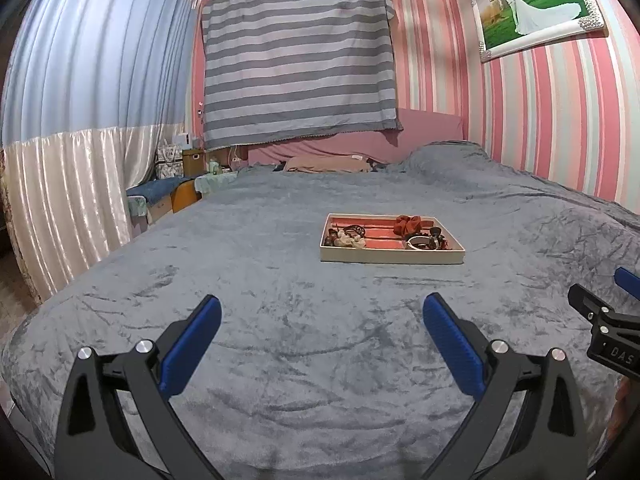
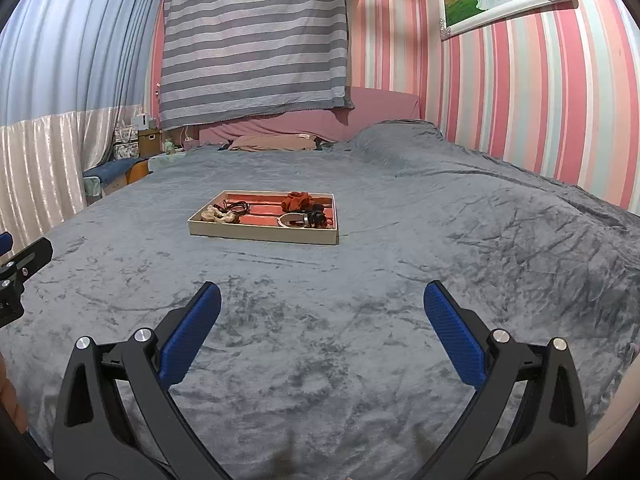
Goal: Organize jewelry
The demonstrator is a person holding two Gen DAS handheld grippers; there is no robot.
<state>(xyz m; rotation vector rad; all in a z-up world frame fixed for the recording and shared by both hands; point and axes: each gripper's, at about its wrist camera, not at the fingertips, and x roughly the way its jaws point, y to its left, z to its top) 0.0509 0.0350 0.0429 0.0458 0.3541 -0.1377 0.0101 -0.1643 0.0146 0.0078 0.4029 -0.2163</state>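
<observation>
Blue fingers (image 2: 452, 332) spread; shallow red-lined tray (image 2: 264, 237) holds jumbled jewelry (image 2: 298, 200).

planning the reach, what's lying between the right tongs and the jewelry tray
Nothing but bare grey blanket: in the right wrist view the stretch from the open right tongs to the tray holds no objects.

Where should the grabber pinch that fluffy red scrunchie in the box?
Pinch a raised fold of the crumpled red fabric scrunchie, coming down from above. It sits bunched at the back of the shallow beige tray, higher than the tray's low walls, and its soft ruffles should squash between the open right gripper's pads. From the side, the tray wall is in the way.
</observation>
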